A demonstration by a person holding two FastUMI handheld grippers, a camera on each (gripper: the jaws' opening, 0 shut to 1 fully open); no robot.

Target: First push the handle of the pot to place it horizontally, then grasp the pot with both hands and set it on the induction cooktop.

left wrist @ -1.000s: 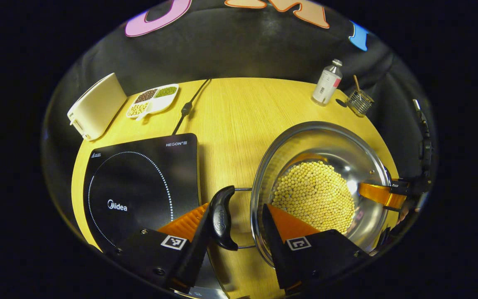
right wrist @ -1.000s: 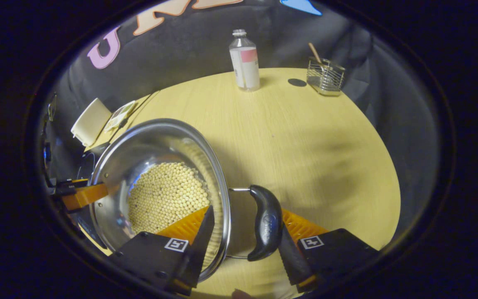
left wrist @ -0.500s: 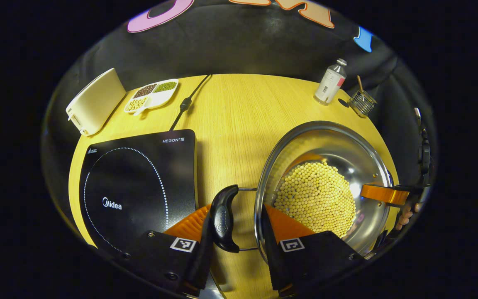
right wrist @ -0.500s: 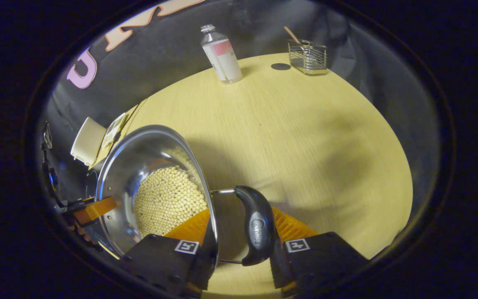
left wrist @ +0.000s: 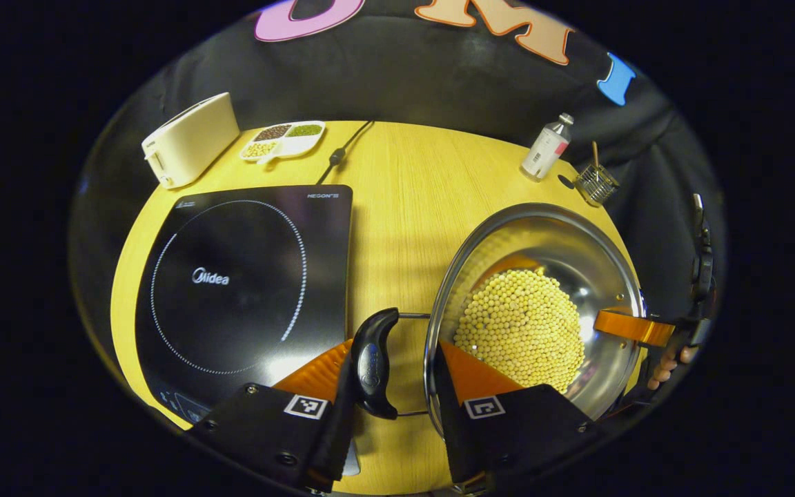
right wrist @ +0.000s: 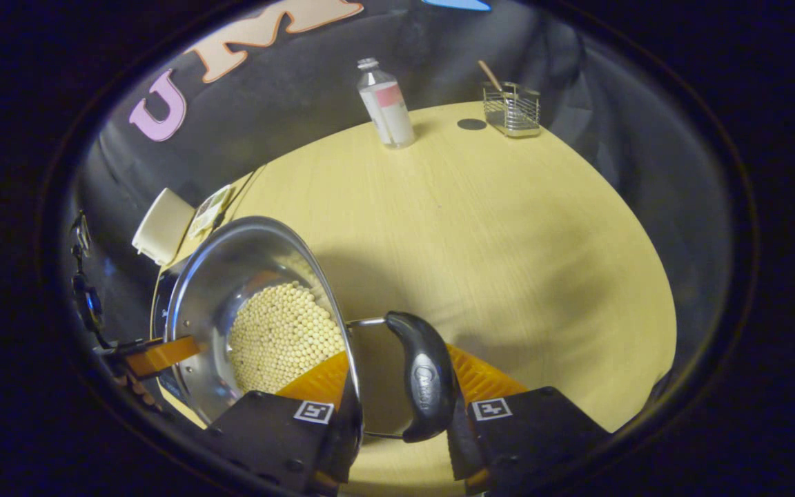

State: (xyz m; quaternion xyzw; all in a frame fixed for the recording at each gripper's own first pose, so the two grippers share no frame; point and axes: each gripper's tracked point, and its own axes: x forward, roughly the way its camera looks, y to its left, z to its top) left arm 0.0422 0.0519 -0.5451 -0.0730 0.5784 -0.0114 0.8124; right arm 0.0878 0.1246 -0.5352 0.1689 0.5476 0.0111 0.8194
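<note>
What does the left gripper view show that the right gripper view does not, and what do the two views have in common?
Left gripper view: the cooktop face with its dotted ring, the cable, and the pot's left handle.
Right gripper view: the right handle and the wide table beyond it.
Both: the pot of beans, the bottle, rack, toaster and dish.

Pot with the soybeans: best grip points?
Take the pot by its two black side handles, one gripper from each side. The loops stand out level from the rim, so one finger goes outside the handle and one inside the wall.
</note>
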